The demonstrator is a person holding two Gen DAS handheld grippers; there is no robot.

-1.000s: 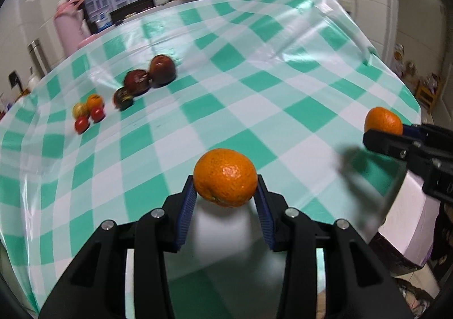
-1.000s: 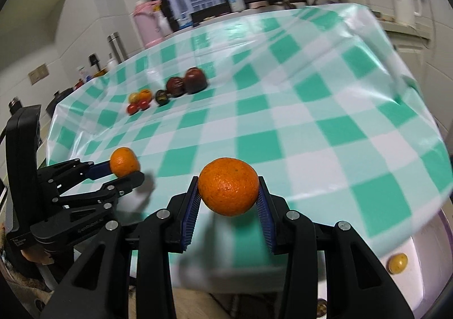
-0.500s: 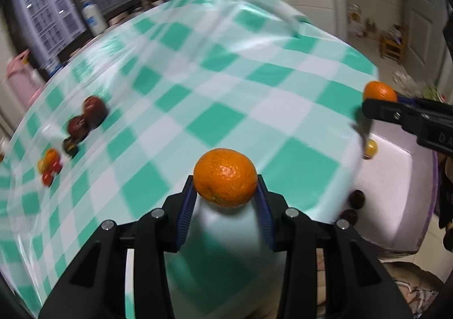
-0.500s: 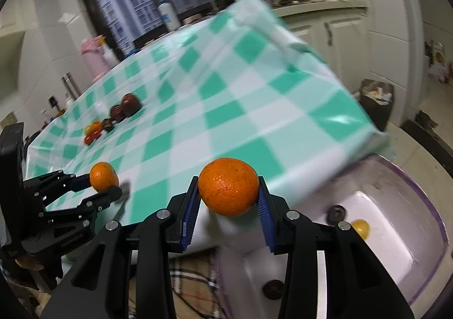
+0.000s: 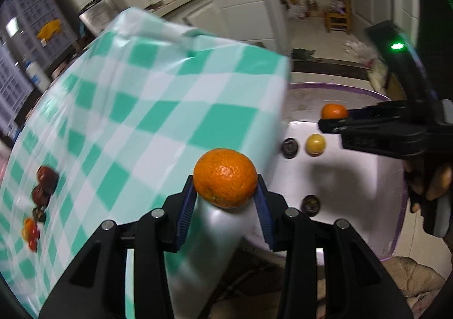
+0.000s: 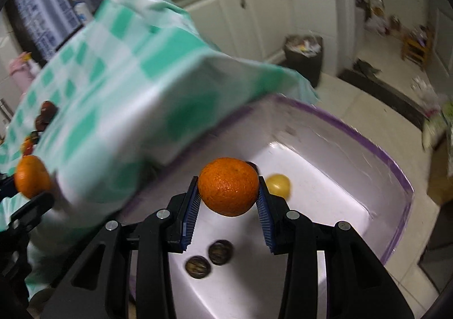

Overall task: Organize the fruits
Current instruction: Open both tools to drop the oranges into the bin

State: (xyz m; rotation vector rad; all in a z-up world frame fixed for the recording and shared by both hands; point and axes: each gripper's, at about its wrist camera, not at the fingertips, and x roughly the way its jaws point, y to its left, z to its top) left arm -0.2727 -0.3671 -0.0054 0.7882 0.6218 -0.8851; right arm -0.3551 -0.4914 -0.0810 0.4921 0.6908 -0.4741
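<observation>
Over the purple-rimmed tub (image 6: pixel 396 177), both grippers' fingers clamp oranges: left gripper (image 5: pixel 225 200), right gripper (image 6: pixel 228 205); no readable writing anywhere.

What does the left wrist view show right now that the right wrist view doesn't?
Left only: the right gripper side-on, with the hand holding it. Right only: the trash bin on the floor. Both: an orange clamped in each gripper, the checked tablecloth, and the purple-rimmed tub holding a yellow fruit and dark fruits.
</observation>
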